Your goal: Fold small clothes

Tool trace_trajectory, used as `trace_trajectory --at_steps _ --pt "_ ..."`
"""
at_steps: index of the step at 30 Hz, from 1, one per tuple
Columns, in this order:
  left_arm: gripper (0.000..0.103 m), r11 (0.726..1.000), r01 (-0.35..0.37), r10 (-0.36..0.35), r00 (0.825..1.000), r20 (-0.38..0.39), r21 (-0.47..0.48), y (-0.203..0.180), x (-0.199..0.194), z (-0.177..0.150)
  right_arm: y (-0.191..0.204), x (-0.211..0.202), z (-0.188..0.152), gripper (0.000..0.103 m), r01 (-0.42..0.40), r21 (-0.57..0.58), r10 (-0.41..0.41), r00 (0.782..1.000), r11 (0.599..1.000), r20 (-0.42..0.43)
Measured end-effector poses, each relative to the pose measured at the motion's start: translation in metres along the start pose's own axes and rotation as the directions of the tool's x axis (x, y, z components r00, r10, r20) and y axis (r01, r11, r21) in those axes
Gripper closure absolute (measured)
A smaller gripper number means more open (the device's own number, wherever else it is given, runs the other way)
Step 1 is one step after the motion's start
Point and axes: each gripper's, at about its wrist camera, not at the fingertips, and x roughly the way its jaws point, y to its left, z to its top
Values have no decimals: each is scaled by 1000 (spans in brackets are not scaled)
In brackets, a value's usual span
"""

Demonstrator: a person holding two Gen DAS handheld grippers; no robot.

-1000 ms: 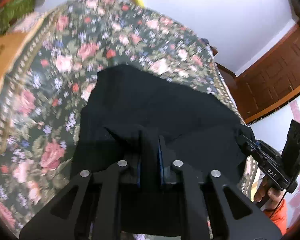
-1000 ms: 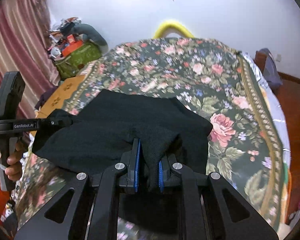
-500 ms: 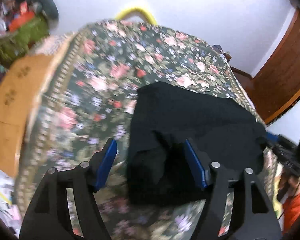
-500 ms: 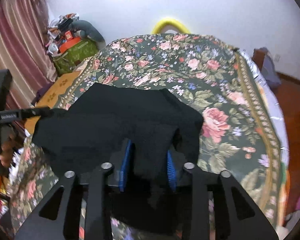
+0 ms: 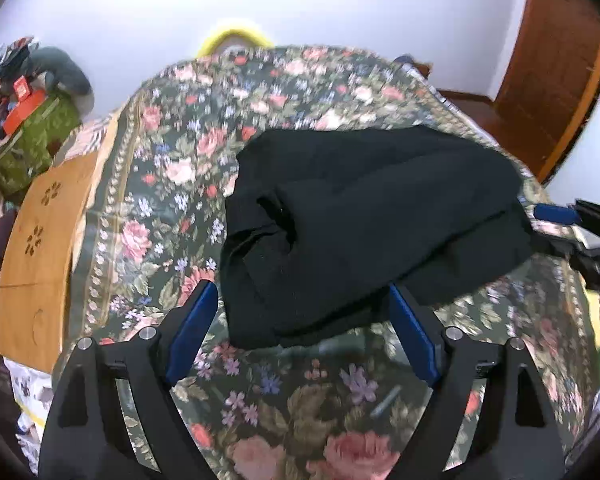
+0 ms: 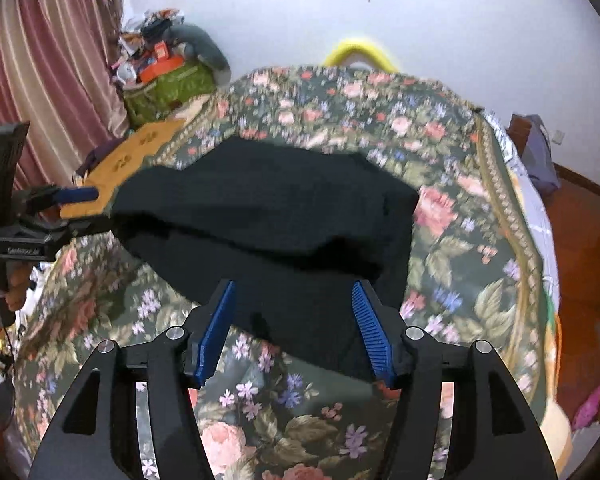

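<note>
Left gripper (image 5: 304, 326): jaws opening, blue pads clear of the black garment (image 5: 364, 220), nothing pinched. Right gripper (image 6: 294, 330): jaws opening too, the garment's near hem lying loose between the pads, not clamped. The garment sits folded over on the floral bedspread (image 5: 284, 400), toward its near edge, with one lumpy corner at the left end. I judge the step in hand as the release after a fold. Next move, as I read it: back both grippers off, then re-pinch one short end and carry it across for a second fold; the lumpy corner wants flattening first.
</note>
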Motion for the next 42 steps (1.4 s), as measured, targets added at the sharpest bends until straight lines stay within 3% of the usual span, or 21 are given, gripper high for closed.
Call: trace_trajectory --at_steps 4,9,11,15,19,22,28,32,35,39,42 --pt "18 999 -47 47 998 -44 -15 7 29 11 0 24 6 47 -20 17 21 999 1000 -38" --pt "18 993 -102 97 992 -84 -64 24 61 43 -11 48 37 47 -25 33 27 998 999 -52" --pt "18 988 -135 128 988 -82 -79 31 67 60 -17 49 51 47 -7 43 8 1000 999 -29" --pt "19 955 -173 177 984 -7 -239 63 53 91 -33 30 71 47 72 126 -87 989 989 120" --pt "18 941 -103 121 992 36 -321 82 36 84 -43 19 67 47 52 172 -76 987 984 138" --pt "18 950 -102 102 995 -15 -295 85 39 67 -46 17 55 41 65 169 -82 992 984 97" --pt "18 965 -21 -14 992 -129 -261 79 54 22 -48 17 21 33 51 175 -55 998 983 16" --pt "18 928 85 -141 981 -131 -362 82 63 10 -54 28 5 33 56 205 -49 998 977 -37" --pt "18 901 145 -216 968 -132 -410 80 72 13 -62 30 5 33 27 250 -23 1000 968 -19" --pt "18 899 168 -236 964 -123 -405 70 81 22 -66 41 15 33 -20 279 22 1000 960 -4" --pt "23 878 215 -284 953 -103 -428 70 86 27 -64 50 20 34 -44 282 41 999 959 17"
